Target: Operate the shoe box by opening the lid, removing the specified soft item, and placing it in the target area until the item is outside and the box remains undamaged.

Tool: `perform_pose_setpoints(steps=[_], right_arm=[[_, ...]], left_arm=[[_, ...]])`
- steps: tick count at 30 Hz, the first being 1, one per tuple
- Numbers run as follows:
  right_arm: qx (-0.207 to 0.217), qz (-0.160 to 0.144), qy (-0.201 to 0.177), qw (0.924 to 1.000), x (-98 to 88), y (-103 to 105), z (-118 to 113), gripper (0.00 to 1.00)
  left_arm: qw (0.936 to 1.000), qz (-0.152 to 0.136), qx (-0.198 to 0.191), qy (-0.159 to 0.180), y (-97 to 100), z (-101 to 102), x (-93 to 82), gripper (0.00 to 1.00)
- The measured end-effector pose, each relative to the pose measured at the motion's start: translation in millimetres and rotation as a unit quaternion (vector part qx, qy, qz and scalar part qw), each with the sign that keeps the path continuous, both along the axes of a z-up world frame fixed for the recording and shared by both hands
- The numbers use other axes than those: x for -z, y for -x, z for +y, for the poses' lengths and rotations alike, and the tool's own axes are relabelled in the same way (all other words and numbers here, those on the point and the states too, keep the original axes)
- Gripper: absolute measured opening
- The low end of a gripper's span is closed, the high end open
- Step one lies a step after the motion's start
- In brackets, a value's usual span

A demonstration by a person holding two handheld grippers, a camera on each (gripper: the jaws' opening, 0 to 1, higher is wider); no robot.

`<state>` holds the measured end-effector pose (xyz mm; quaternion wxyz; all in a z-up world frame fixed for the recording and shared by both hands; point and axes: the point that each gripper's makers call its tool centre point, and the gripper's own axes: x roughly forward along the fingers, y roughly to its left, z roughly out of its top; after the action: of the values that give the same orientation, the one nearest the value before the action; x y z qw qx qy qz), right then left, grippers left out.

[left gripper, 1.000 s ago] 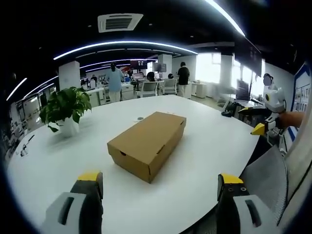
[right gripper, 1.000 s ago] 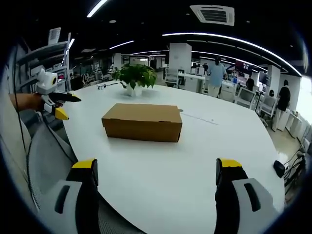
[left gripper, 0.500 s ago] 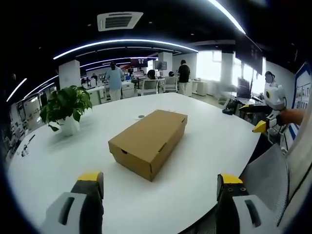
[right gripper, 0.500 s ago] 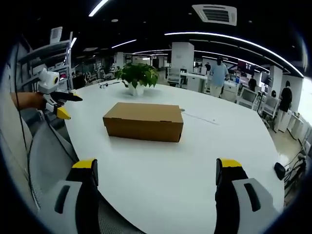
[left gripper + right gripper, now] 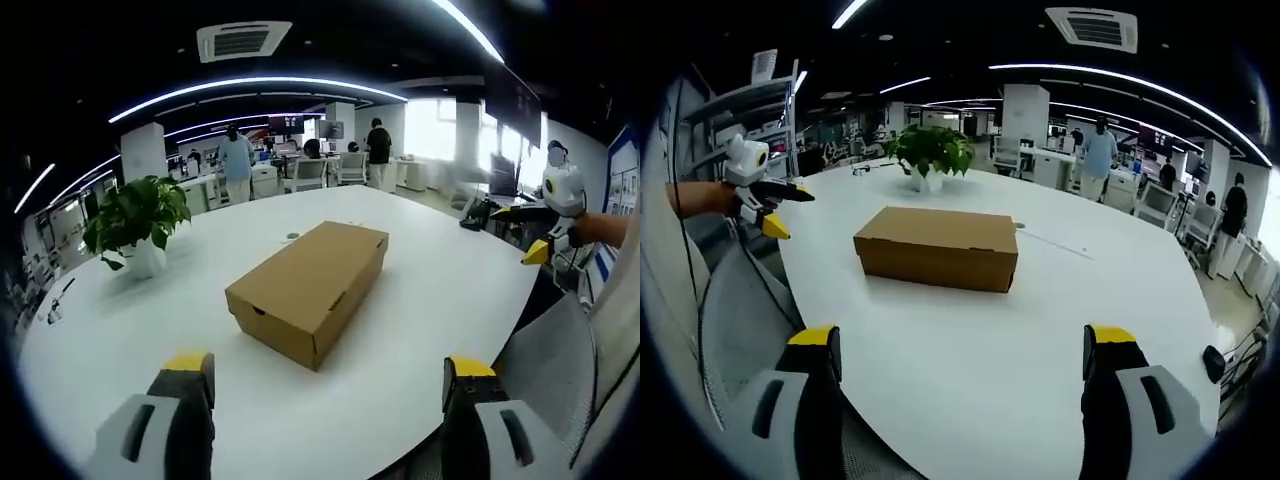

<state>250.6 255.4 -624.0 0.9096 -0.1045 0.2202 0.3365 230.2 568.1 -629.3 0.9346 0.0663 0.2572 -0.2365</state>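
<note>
Beyond the closed brown shoe box (image 5: 308,289) a potted plant (image 5: 137,223) stands on the white counter (image 5: 420,300); left tool (image 5: 325,375) and right tool (image 5: 965,345) hover near the box, both released.
</note>
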Motion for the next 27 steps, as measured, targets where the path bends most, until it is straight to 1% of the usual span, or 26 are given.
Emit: perform_pose_setpoints(steps=[8, 15, 18, 24, 27], right_arm=[[-0.014, 0.004, 0.005, 0.9999, 0.4, -7, -3, 0.95], [-0.029, 0.009, 0.012, 0.9995, 2.8, -14, -5, 0.95], [-0.044, 0.008, 0.016, 0.9989, 3.7, -18, -5, 0.94], [-0.058, 0.014, 0.019, 0.9980, 6.6, -27, -4, 0.92], [-0.068, 0.012, 0.019, 0.9974, 6.7, -33, -3, 0.91]], left_arm=[[1.0000, 0.005, -0.007, -0.002, -2.3, 3, 5.4, 0.96], [0.9999, 0.009, -0.012, -0.004, -3.8, 2, 8.3, 0.95], [0.9997, 0.007, -0.022, -0.010, -6.4, 2, 9.8, 0.96], [0.9996, 0.007, -0.026, -0.010, -8.3, -1, 11.1, 0.96], [0.9995, 0.007, -0.031, -0.007, -10.3, -2, 12.2, 0.95]])
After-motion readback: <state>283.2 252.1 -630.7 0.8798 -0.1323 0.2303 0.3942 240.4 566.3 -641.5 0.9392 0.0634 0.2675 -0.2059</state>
